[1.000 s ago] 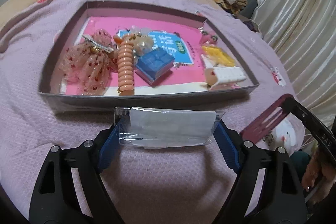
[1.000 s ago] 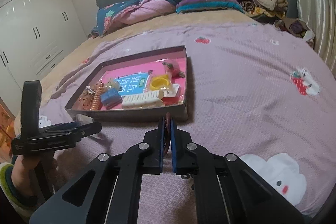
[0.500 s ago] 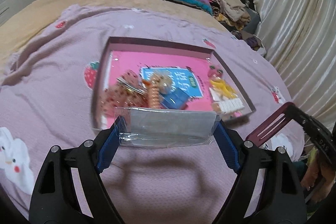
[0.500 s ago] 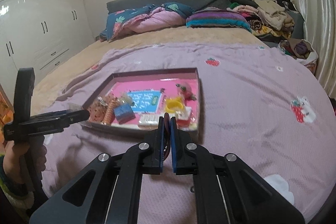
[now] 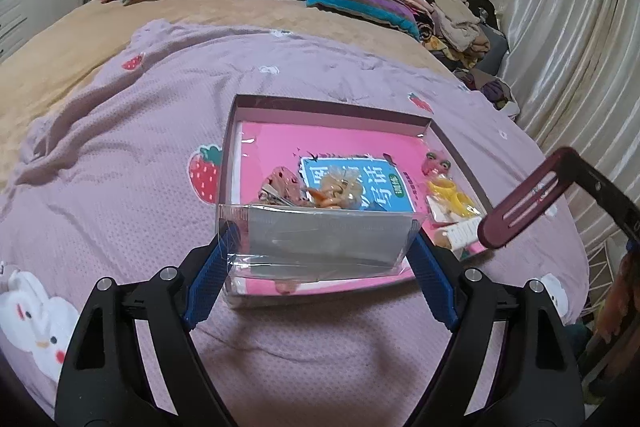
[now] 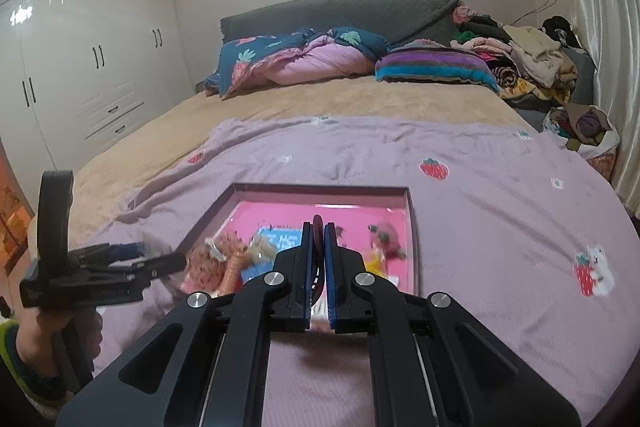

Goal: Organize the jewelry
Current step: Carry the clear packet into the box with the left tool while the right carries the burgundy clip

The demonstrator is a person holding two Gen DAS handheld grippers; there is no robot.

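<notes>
Two grippers hang above the strawberry-print bedspread point(image 5: 120, 131): lower centre, the left gripper point(image 5: 320, 247) pinches a clear plastic box point(image 5: 320, 239) between spread jaws; at right, the right gripper point(image 6: 319, 251) clamps a dark-red comb point(image 5: 520, 207). The jewelry tray point(image 5: 332, 107) lies mid-frame.

A tray point(image 5: 236, 131) lies on the bed point(image 5: 100, 155) — hair ties left inside, pillows point(image 6: 296, 61) behind.

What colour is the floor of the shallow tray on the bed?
Bright pink tray floor, clearest in the left wrist view.
</notes>
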